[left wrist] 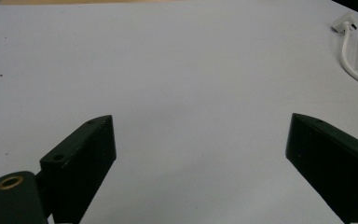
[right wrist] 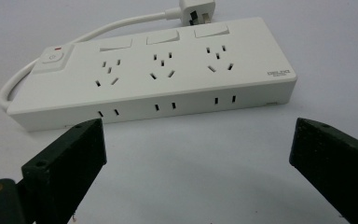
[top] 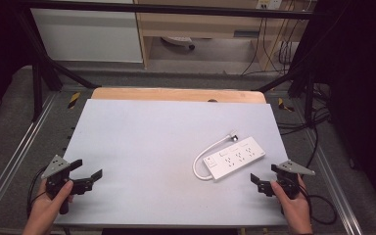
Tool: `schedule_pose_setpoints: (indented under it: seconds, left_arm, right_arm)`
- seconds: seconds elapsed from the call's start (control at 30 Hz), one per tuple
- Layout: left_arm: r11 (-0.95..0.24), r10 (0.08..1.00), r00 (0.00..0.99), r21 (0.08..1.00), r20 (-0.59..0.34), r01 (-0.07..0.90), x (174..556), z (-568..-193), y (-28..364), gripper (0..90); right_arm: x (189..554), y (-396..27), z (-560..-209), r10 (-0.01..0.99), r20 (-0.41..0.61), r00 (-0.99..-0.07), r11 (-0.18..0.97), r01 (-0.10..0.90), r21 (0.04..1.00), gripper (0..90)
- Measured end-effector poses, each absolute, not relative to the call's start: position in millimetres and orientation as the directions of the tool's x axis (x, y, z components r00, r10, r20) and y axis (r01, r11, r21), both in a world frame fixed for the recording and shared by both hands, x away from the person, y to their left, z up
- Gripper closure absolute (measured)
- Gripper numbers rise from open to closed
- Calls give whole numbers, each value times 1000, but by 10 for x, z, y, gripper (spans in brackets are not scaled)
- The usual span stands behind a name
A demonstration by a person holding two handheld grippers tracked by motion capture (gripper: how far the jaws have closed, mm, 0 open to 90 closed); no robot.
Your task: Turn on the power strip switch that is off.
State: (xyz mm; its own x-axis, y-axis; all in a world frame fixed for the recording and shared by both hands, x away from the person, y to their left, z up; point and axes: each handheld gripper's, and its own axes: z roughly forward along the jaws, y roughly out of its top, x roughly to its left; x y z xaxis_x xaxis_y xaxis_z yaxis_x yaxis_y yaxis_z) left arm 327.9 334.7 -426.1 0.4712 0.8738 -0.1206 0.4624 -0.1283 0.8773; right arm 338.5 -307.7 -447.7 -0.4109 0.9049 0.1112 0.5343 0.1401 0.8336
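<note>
White plastic strip point(top: 235, 158), 3 sockets, 1 switch, smooth and boxy, lies on the pale grey bench point(top: 142, 142) at its right side. Long axis slants from near-left to far-right. Cord point(top: 206, 152) loops to the plug point(top: 233, 135). Your right gripper point(top: 256, 182) sits just beside it, jaws spread, empty. Your left gripper point(top: 89, 174) is well apart, jaws spread, empty.

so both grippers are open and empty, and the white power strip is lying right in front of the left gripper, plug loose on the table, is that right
Not quite: the power strip lies in front of the right gripper, not the left gripper. The high view shows it at the table's right side, and the right gripper view has it just beyond its own jaws. The rest holds: both grippers are open and empty, and the plug lies loose on the table.
</note>
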Motion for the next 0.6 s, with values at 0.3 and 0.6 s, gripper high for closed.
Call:
schedule_pose_setpoints:
  seconds: [0.3, 0.6]
  left_arm:
    - [-163, 866, 492, 877, -93, 453, 3332, -4267, 3294, 101]
    - [-168, 857, 506, 874, -99, 456, 3345, -4273, 3281, 70]
  right_arm:
    - [3414, -3071, -4434, 911, 97, -400, 147, 537, 831, 40]
    - [3447, -3068, -4384, 922, 128, -365, 99, 543, 834, 30]
